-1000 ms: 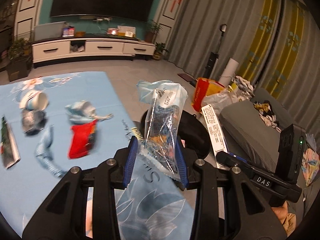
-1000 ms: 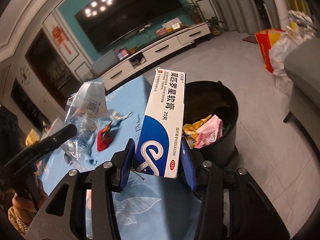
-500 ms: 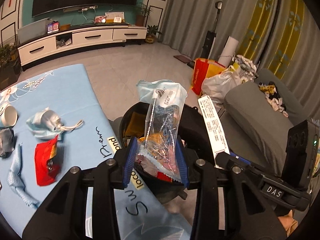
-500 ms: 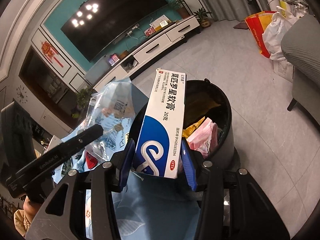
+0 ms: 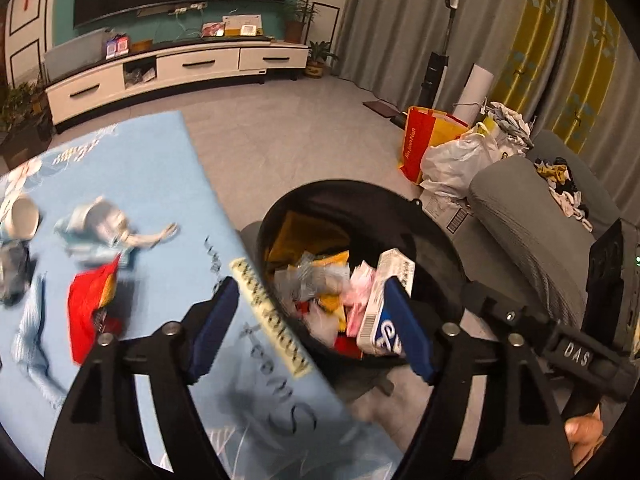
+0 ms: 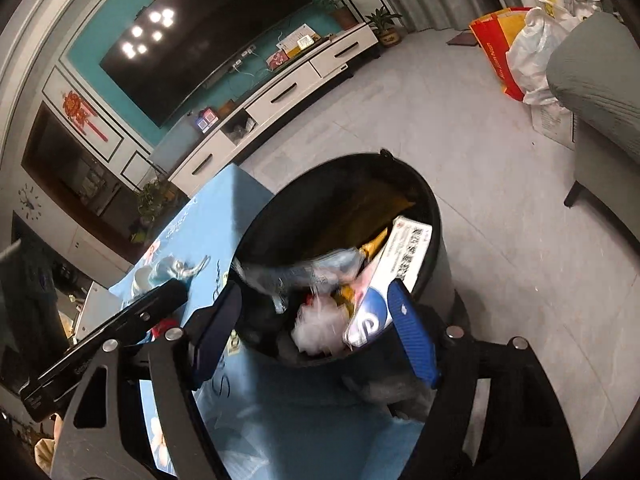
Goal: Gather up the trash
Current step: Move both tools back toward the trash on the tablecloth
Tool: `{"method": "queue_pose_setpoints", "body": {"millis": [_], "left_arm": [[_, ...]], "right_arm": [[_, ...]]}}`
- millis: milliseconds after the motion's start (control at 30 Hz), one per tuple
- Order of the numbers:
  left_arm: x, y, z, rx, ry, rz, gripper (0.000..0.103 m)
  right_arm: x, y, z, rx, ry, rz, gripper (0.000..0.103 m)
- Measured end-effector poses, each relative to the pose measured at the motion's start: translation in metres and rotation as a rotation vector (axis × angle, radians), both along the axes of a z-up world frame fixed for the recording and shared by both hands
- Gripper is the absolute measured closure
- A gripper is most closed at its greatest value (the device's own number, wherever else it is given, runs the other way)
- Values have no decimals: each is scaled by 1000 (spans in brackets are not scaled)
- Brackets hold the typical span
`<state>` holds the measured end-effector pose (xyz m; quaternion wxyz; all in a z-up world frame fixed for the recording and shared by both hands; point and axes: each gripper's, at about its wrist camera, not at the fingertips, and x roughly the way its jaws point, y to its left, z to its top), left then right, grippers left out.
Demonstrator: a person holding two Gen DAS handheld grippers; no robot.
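Both views are smeared by motion over the table and inside the bin, so much of the small trash is hard to name. In the black bin point(image 5: 436, 220) the plastic bag point(image 6: 304, 276) is a pale blur lying across the heap, and the wrappers under it show only as pink, yellow and white patches. The white-and-blue box point(image 5: 384, 304) leans against the bin's inner wall, its lower end hidden behind a blue pad in both views.

The left gripper point(image 5: 312, 328) has just been opening its jaws; they stand wide apart with nothing between the pads. The right gripper point(image 6: 316, 332) has likewise just been opening and holds nothing, its jaws spread above the bin.

On the blue tablecloth point(image 5: 160, 184) a red wrapper point(image 5: 90, 308), a crumpled face mask point(image 5: 104, 224) and a white cup point(image 5: 22, 216) are blurred; the cup is cut off at the frame edge.

Readable writing is scarce. The right gripper's body, seen from the left view, bears "DAS". A red shopping bag point(image 5: 418, 144) on the floor reads roughly "Jin Jian Nan". The box's Chinese print and the tablecloth's script lettering are too smeared to read. A hand point(image 5: 584, 436) shows partly at the lower right.
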<state>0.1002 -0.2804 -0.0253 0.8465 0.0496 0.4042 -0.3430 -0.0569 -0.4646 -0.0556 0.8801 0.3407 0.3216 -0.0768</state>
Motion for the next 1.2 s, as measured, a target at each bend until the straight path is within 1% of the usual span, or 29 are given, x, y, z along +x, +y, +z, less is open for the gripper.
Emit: {"method": "queue_pose_setpoints", "body": {"millis": [200,333,433,600,667,767,900,1033,1200], "left_arm": [[-17,50,-4,7,47,59,20],[-34,99,-3,7,71,125,18],[-45,134,-1,4,70,182,18],[-63,199,9,-10,36,296,16],[-70,230,12,-15,20,358,15],[-79,275,11,-31,23,446,15],[-87,325,7,-58,35,537,15],[-96,348,5,-71,33,581,13],[-104,370,8,-106,5,629,11]], "right_arm": [[-17,17,8,-22,29,29,29],[-23,39,16,-53,48,73,29],[-23,61,22,-78,57,121,29],[-13,107,35,-124,66,219,29],[-6,130,39,-145,67,271,29],[5,167,45,-171,64,352,29],[16,211,46,-207,65,451,29],[29,250,42,-234,77,529,29],[40,278,42,-270,98,564,29]]}}
